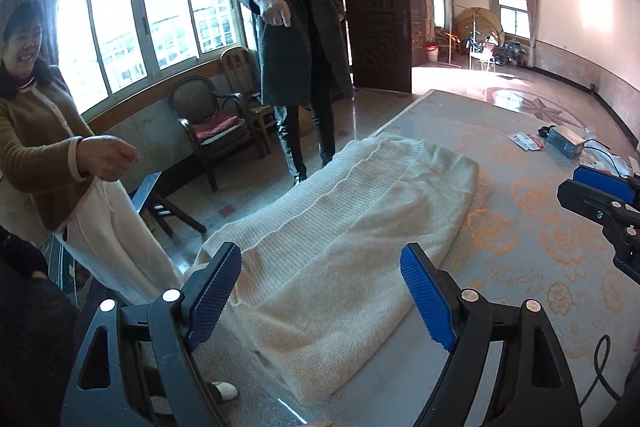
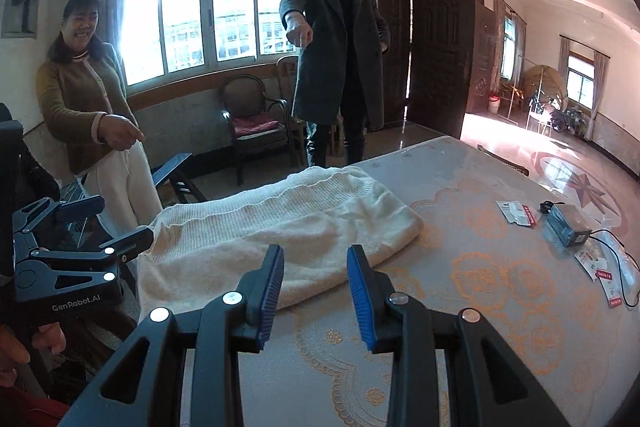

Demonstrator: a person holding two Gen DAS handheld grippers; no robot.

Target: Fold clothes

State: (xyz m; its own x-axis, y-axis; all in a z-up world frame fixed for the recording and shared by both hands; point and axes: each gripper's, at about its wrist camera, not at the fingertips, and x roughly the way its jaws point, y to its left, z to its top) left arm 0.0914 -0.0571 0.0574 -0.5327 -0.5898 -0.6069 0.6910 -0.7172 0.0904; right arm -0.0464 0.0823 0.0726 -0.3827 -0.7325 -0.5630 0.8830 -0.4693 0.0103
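From the left wrist we see a cream knit sweater (image 1: pixel 352 251) lying on the table (image 1: pixel 520 267), along its left edge, with part of the cloth sagging over that edge near our left gripper (image 1: pixel 320 295). Its fingers stand wide apart and hold nothing; they hover over the near end of the sweater. The sweater already lies doubled into a long band, with a ribbed layer stepped on top. Its long axis runs from our near left away toward the far edge, and the rounded far end points at a person in a dark coat (image 1: pixel 296 39). We judge it soft, thick and limp, light enough for one finger pair, likely to droop and stretch if lifted by a single layer. A hold through all layers at a near corner seems soundest.

From the right wrist the sweater (image 2: pixel 288 227) lies ahead and to the left, its long axis crossing the view from lower left to upper right. Our right gripper (image 2: pixel 316 291) hovers at its near hem, fingers apart with a moderate gap, empty. The left gripper (image 2: pixel 80 247) shows at the left edge. Whether this band is a finished fold or a half-way one, we cannot tell.
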